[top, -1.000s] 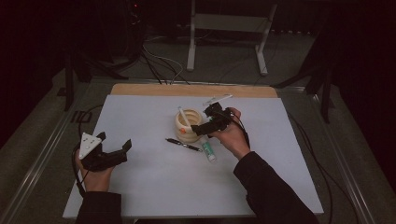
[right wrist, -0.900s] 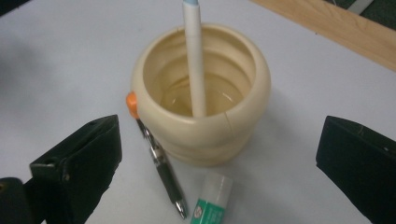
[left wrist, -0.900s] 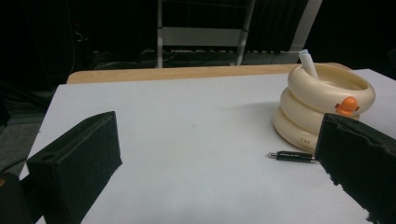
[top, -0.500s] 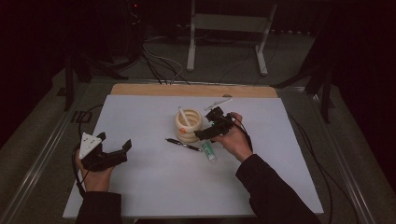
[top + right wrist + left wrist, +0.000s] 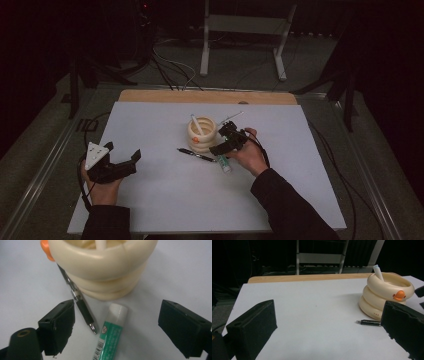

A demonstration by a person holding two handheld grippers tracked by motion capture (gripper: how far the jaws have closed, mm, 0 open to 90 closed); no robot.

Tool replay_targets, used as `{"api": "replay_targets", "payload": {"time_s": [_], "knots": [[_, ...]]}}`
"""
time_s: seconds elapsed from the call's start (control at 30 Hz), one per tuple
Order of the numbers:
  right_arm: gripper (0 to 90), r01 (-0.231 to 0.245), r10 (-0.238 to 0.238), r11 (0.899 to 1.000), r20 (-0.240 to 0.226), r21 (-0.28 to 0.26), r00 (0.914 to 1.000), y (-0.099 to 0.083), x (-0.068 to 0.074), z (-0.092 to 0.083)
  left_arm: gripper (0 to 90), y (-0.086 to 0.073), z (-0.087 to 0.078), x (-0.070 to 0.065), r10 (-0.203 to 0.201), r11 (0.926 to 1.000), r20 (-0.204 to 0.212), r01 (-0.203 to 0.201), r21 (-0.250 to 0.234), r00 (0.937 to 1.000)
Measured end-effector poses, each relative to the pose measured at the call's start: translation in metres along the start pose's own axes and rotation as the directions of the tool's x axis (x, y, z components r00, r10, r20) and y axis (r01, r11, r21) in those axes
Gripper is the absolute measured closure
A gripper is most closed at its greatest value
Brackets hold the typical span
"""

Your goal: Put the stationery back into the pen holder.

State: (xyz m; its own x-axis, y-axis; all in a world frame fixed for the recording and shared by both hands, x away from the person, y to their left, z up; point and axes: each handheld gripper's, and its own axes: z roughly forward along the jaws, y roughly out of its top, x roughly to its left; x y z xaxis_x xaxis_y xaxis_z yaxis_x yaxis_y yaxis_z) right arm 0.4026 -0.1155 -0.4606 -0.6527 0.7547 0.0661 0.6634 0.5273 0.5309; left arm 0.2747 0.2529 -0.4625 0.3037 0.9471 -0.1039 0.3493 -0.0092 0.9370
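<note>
High view: one cream ringed holder [image 5: 202, 134] is seen near the table's [image 5: 150, 200] middle, with one white stick [image 5: 196, 125] standing in it. One black pen [image 5: 196, 155] and one green glue stick [image 5: 224, 164] lie just beside its near side. The right gripper [image 5: 220, 150], jaws spread but just closing, is held over the glue stick, untouched. The left gripper [image 5: 122, 162] is kept spread, well apart from the holder.

High view overhead, gripper views low, sharing cream holder [image 5: 202, 133]

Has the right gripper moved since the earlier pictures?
Yes. The right gripper has come down beside the cream ringed holder, toward the green-labelled tube, its jaws closing.
</note>
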Motion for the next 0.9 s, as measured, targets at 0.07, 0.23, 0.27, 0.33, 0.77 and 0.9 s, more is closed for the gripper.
{"api": "replay_targets", "payload": {"time_s": [0.07, 0.23, 0.27, 0.33, 0.77, 0.9], "knots": [[16.7, 0.001, -0.001, 1.000, 0.003, 0.028, 1.0000, 0.000, 0.001, 0.004, 0.7, 0.000, 0.000, 0.000, 0.000, 1.0000, 0.000, 0.000, -0.001, 1.0000], [23.8, -0.028, 0.028, 0.997, 0.004, 0.077, 0.9996, -0.002, -0.001, 0.014, 0.7, 0.000, 0.000, -0.001, 0.002, 1.0000, 0.001, -0.002, 0.000, 1.0000], [25.0, -0.033, 0.033, 0.996, 0.007, 0.085, 0.9994, -0.003, -0.002, 0.016, 0.7, 0.000, 0.000, 0.000, 0.002, 1.0000, 0.001, -0.002, 0.000, 1.0000], [28.2, -0.048, 0.047, 0.994, 0.007, 0.099, 0.9989, -0.003, -0.003, 0.019, 0.7, 0.000, 0.000, 0.000, 0.001, 1.0000, 0.001, -0.001, 0.001, 1.0000], [60.6, -0.105, 0.108, 0.982, -0.008, 0.160, 0.9941, -0.005, -0.010, 0.041, 0.7, 0.000, 0.001, -0.001, 0.004, 1.0000, 0.000, -0.004, 0.005, 1.0000], [64.0, -0.098, 0.099, 0.980, 0.001, 0.173, 0.9951, -0.005, -0.009, 0.041, 0.7, 0.000, 0.001, -0.001, 0.006, 1.0000, 0.002, -0.006, 0.006, 1.0000]]}}
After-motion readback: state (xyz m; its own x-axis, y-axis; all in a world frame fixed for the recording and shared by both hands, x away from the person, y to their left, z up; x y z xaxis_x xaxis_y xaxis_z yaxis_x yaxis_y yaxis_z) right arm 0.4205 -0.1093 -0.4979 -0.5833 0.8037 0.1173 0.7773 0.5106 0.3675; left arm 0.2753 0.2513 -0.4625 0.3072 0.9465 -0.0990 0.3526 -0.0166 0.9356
